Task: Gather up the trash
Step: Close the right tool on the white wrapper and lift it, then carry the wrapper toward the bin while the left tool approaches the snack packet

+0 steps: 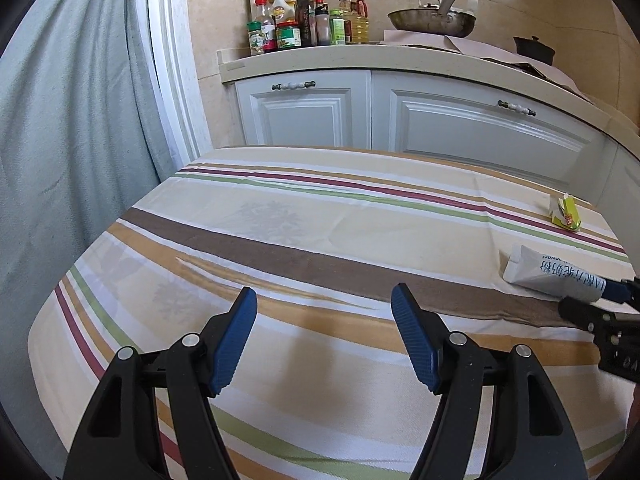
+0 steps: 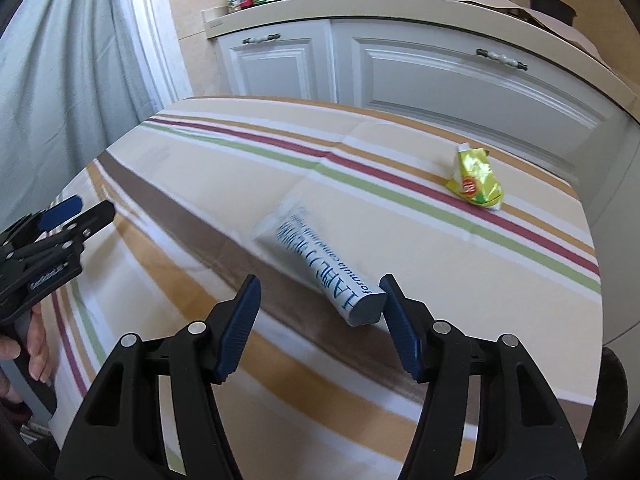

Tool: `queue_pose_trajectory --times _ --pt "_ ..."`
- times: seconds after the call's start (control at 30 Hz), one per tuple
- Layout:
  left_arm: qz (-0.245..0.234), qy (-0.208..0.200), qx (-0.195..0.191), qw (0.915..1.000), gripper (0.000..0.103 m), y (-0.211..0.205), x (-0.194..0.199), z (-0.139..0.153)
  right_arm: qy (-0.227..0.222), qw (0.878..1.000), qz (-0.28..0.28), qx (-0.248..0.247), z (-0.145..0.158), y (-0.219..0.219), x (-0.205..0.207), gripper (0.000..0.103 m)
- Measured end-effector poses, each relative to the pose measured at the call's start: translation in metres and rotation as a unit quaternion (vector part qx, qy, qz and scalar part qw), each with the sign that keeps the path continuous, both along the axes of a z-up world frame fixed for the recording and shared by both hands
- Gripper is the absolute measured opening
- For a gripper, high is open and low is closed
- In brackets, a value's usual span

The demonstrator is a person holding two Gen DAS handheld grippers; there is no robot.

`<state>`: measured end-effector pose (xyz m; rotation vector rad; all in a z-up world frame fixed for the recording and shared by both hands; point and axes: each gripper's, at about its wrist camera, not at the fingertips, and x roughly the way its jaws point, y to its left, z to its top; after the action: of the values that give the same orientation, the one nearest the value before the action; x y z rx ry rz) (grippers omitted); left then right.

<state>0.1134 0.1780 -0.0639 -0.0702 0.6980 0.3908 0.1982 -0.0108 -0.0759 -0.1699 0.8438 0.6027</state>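
Note:
A long white packet with blue lettering lies on the striped tablecloth. Its near end sits between the jaws of my right gripper, close against the right finger; the left finger is well apart from it, so the gripper is open. A crumpled yellow-green carton rests farther back on the right. My left gripper hovers open over bare cloth with nothing between its fingers. In the left wrist view the packet and carton lie at the right edge, with the right gripper at the packet.
White cabinets stand behind the table under a counter holding several bottles and a wok. A grey curtain hangs at the left. The table's edge curves away on the left and near sides.

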Motion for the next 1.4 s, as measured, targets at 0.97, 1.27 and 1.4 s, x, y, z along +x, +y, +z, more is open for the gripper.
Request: queue_pose_trajectory --times 0.97,1.27,1.4 --pt "-0.046 0.002 -0.011 0.9989 0.068 -0.035 0.014 -0.001 -0.071 0.995 -0.070 -0.003 0.019 -0.033 -0.007 0.009" --pt "-0.096 -0.005 -0.016 0.9952 0.069 -0.078 0.035 0.005 -0.079 0.986 -0.149 0.001 0.024 -0.096 0.010 0.009" --pt "-0.117 -0.008 -0.017 0.9930 0.068 -0.099 0.048 0.008 -0.087 0.980 -0.181 0.002 0.028 -0.125 0.016 0.009"
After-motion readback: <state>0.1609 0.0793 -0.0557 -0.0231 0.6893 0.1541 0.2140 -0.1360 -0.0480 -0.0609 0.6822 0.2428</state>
